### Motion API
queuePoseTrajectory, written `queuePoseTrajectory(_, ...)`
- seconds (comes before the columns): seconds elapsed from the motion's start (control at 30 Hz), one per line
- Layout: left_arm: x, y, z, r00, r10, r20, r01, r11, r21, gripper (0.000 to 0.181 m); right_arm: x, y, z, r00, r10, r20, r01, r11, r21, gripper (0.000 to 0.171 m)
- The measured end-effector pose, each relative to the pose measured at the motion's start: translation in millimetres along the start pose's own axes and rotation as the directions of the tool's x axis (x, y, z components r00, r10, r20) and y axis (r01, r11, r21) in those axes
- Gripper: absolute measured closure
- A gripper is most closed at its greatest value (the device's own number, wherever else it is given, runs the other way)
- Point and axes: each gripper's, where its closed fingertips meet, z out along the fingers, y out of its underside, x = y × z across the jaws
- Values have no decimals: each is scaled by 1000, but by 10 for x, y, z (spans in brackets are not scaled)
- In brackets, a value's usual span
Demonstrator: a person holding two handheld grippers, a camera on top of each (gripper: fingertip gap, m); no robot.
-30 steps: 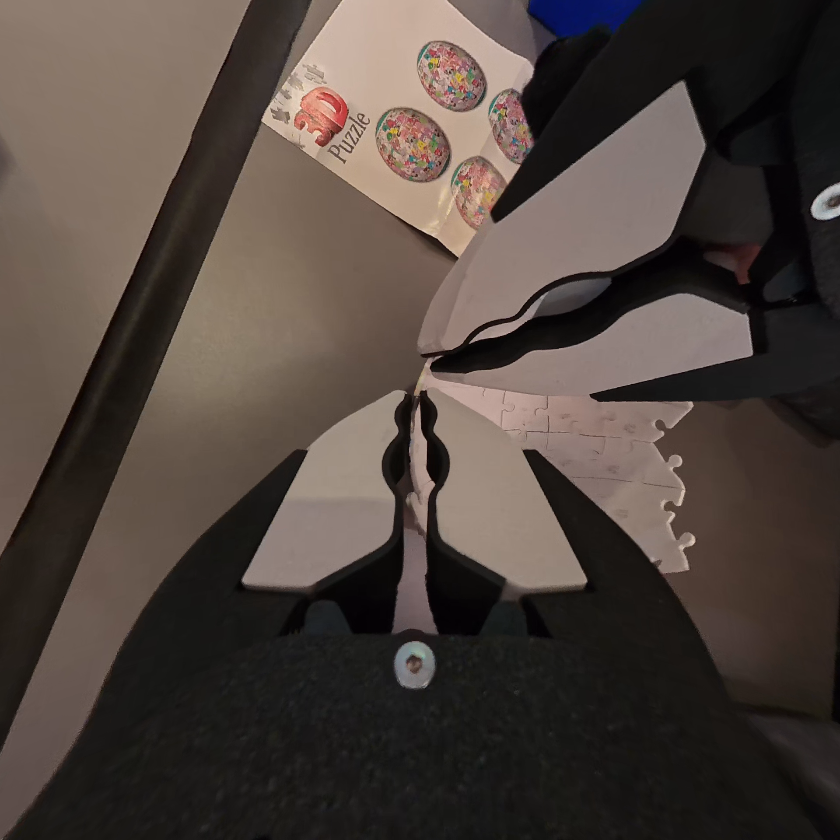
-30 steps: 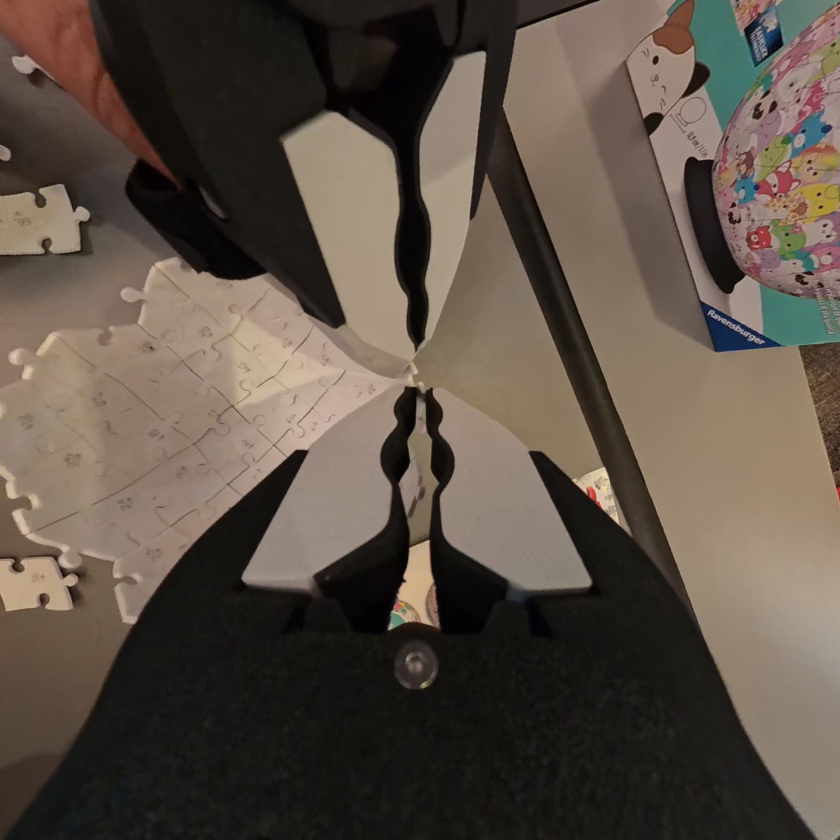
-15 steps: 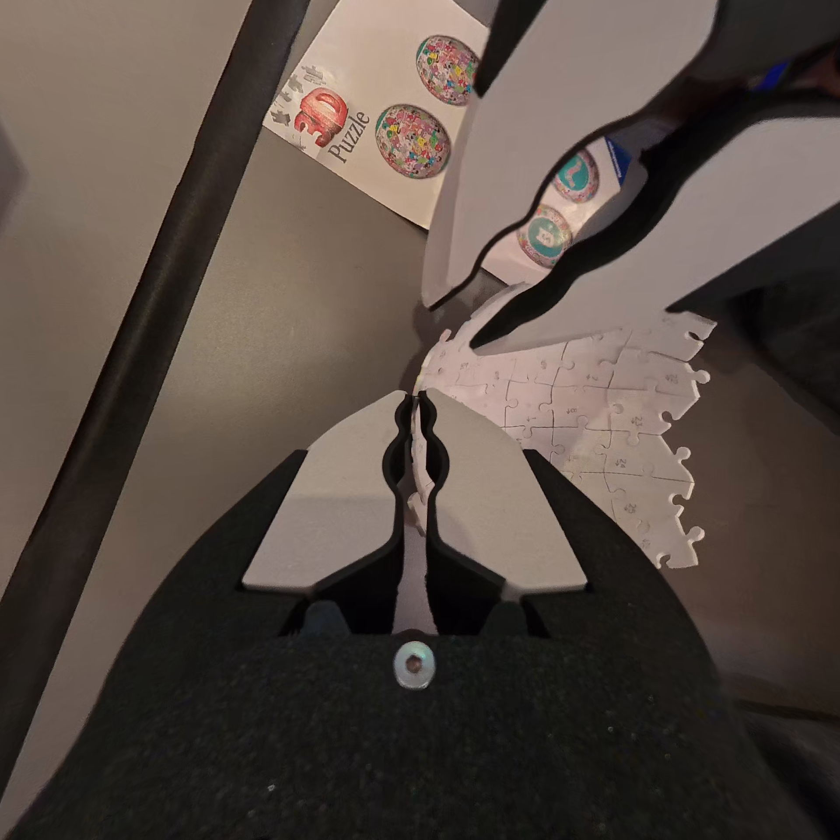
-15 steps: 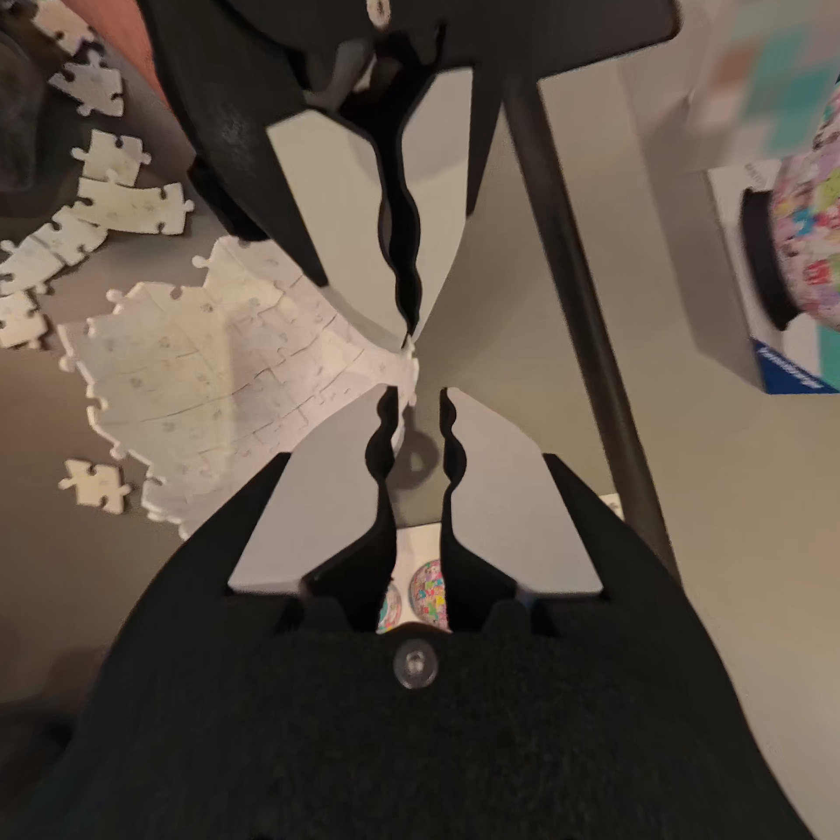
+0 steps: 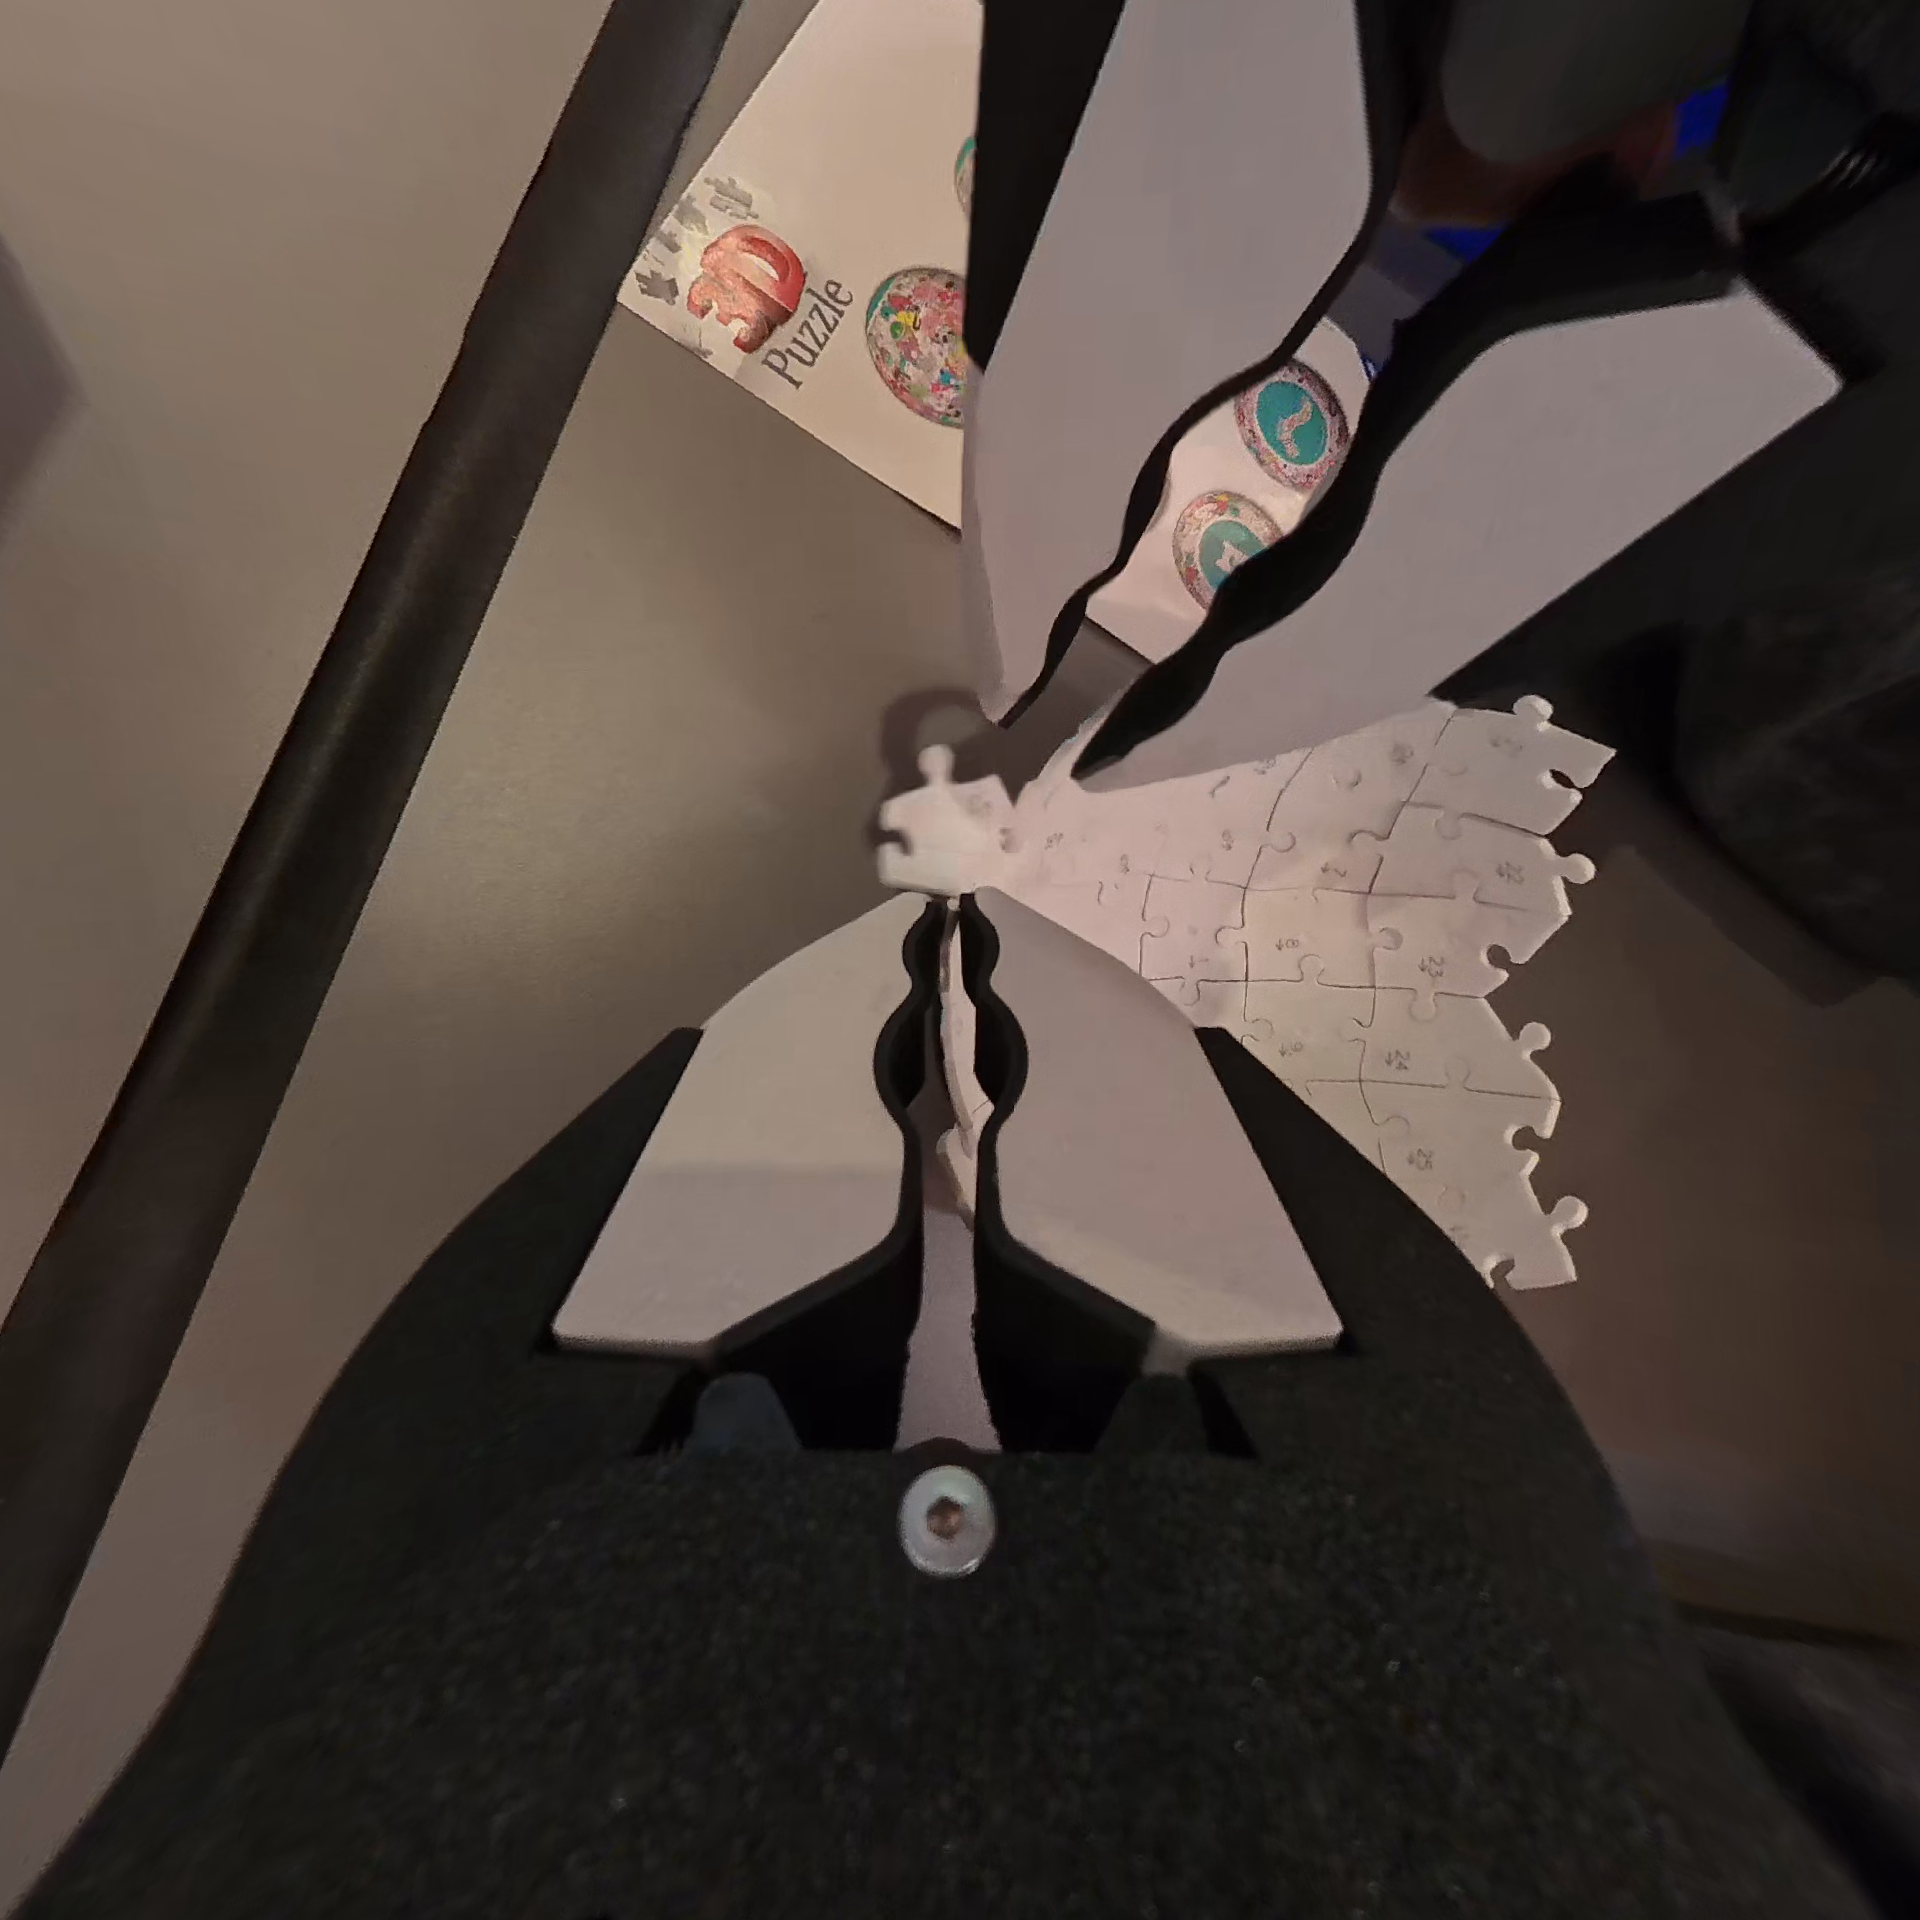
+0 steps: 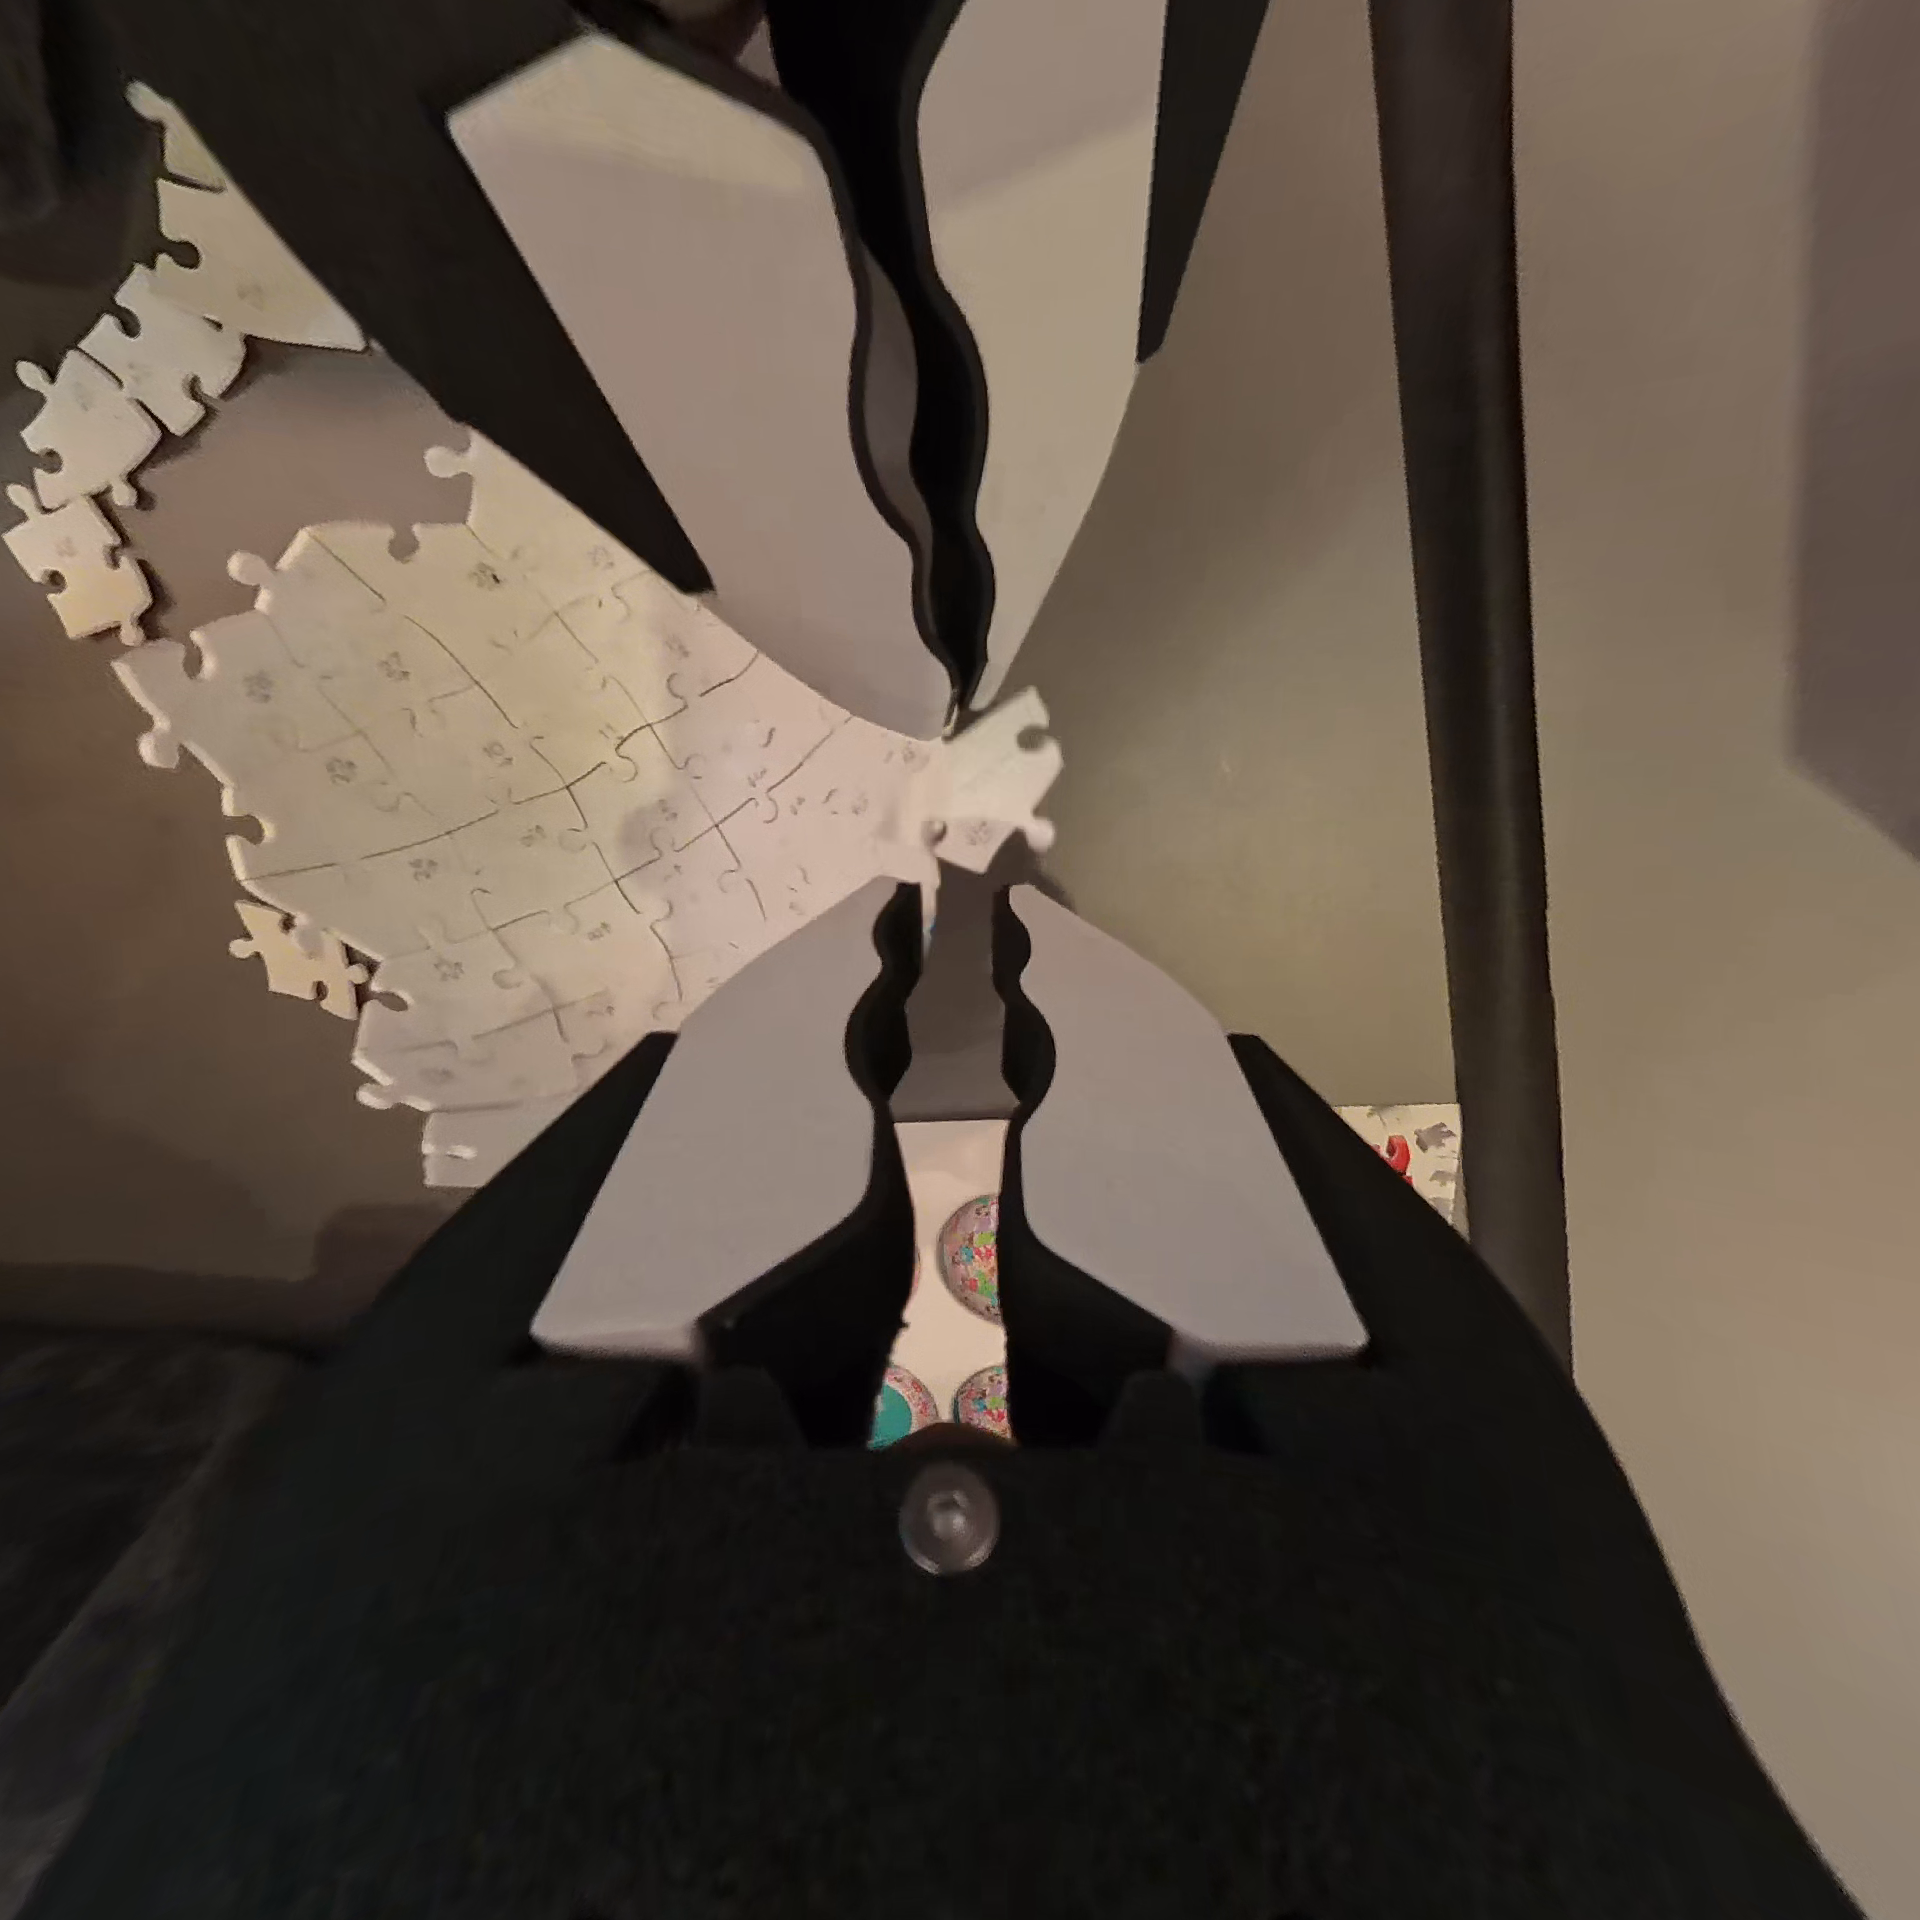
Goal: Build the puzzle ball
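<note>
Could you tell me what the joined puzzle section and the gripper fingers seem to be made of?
The puzzle section looks like thin, matte white plastic, possibly card: it keeps a curved shape. The left gripper fingers look like smooth grey rigid plastic edged with black, perhaps rubbery, wavy pads.

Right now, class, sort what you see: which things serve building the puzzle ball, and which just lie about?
Belongs to the job:
- curved white assembled puzzle section
- left gripper, shut on it
- right gripper, open beside the end piece
- loose white puzzle pieces
- printed white instruction sheet

Lying about:
- black bar
- grey table
</note>
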Motion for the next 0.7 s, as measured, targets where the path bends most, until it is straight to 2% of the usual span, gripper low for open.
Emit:
queuePoseTrajectory(0.17,6,-2,1,1000,5,4,-5,1000,3,178,114,-21,5,999,-2,-51,4,999,44,160)
queuePoseTrajectory(0.27,12,-6,-16,1000,4,-3,-4,1000,11,178,183,-85,-156,997,17,-75,-4,985,175,159)
queuePoseTrajectory(0.37,27,-64,-96,999,-21,-32,23,998,62,177,310,-153,-391,990,80,-117,-36,940,340,158)
queuePoseTrajectory(0.5,92,-190,-245,994,-56,-98,70,986,149,161,283,-258,-890,979,111,-172,-1,844,537,161)
queuePoseTrajectory(0.63,113,-164,-314,997,-42,-63,50,989,139,158,107,-332,-1424,964,138,-226,58,722,689,163)
queuePoseTrajectory(0.7,132,-102,-353,998,-59,-35,62,992,109,157,7,-316,-1563,960,144,-242,74,699,711,163)
